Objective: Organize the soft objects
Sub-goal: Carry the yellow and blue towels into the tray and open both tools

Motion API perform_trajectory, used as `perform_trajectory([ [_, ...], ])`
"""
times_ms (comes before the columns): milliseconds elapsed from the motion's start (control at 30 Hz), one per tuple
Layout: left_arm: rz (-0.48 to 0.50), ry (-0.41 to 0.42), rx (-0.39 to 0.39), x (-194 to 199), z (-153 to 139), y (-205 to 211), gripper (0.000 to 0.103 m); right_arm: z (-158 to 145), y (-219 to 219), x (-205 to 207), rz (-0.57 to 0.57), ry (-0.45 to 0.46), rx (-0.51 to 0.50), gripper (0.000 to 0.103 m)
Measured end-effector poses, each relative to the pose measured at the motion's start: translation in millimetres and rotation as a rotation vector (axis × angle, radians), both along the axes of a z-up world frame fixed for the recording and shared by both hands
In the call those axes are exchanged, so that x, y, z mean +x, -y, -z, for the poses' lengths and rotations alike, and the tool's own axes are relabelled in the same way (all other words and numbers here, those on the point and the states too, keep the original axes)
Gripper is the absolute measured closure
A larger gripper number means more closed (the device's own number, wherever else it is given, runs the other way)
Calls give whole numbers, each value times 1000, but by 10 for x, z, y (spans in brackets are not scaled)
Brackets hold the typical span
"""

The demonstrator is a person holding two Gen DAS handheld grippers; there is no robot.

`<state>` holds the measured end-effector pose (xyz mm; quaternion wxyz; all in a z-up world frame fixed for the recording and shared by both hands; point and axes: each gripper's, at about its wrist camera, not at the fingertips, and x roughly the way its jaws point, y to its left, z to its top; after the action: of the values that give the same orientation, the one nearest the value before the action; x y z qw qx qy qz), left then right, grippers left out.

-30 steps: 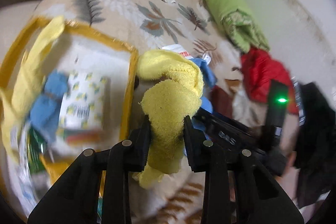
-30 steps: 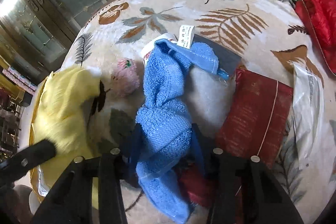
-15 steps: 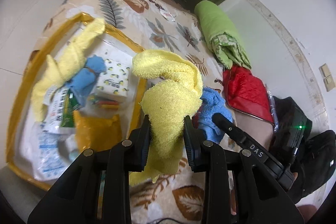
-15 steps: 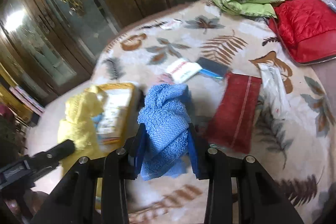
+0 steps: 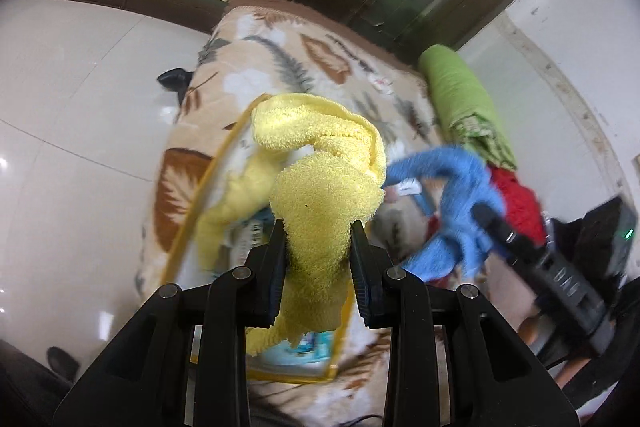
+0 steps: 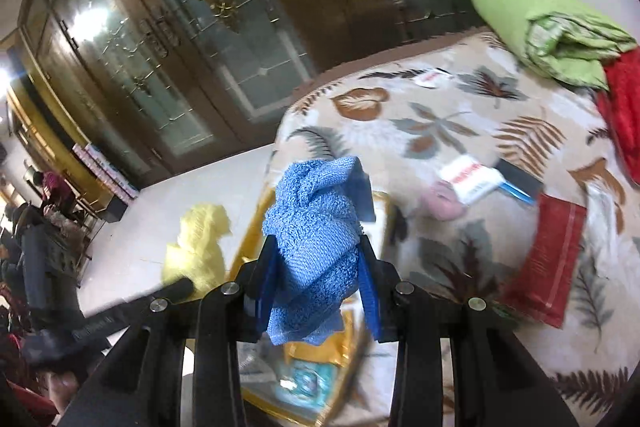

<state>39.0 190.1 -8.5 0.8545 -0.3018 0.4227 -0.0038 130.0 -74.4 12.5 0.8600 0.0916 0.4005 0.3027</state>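
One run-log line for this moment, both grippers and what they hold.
left gripper: shut on yellow towel | right gripper: shut on blue towel | both towels held above patterned blanket | yellow-rimmed bag below

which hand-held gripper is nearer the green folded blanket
Right. The right hand-held gripper, shut on the blue towel, hangs just short of the green folded blanket; the left hand-held gripper is farther off, over the yellow-rimmed bag.

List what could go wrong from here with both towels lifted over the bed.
1. The yellow towel hangs loose below the left gripper and might snag the yellow-rimmed bag beneath.
2. The blue towel is bunched in the right gripper, so it may slip.
3. In the left wrist view the towels hang close together, so they could tangle.
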Motion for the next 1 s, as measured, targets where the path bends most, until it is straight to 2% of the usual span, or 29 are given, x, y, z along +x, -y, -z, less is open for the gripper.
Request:
perform_trajectory([
  [133, -2, -67, 42, 54, 305, -51, 75, 162, -277, 130, -9, -16, -34, 66],
  [300, 8, -108, 49, 140, 636, 0, 75, 662, -550, 294, -10, -94, -120, 66],
  [433, 12, -158, 152, 200, 766, 138, 74, 945, -625, 338, -12, -148, -160, 66],
  [633, -4, -112, 131, 181, 845, 167, 69, 1066, -671, 343, -12, -129, -210, 61],
  [700, -1, -95, 103, 172, 908, 159, 65, 1087, -632, 355, -9, -149, -183, 60],
  [800, 20, -116, 29, 186, 944, 159, 65, 1066, -610, 328, -17, -147, -156, 59],
  [867, 32, -104, 20, 166, 901, 184, 65, 1042, -601, 319, -28, -138, -144, 55],
  [900, 36, -106, 33, 147, 877, 206, 62, 1023, -592, 314, -31, -137, -136, 55],
  [933, 35, -104, 49, 118, 848, 227, 51, 1000, -569, 300, -32, -134, -126, 53],
  [1000, 9, -76, 60, 34, 800, 246, 38, 951, -500, 260, -26, -122, -103, 41],
])
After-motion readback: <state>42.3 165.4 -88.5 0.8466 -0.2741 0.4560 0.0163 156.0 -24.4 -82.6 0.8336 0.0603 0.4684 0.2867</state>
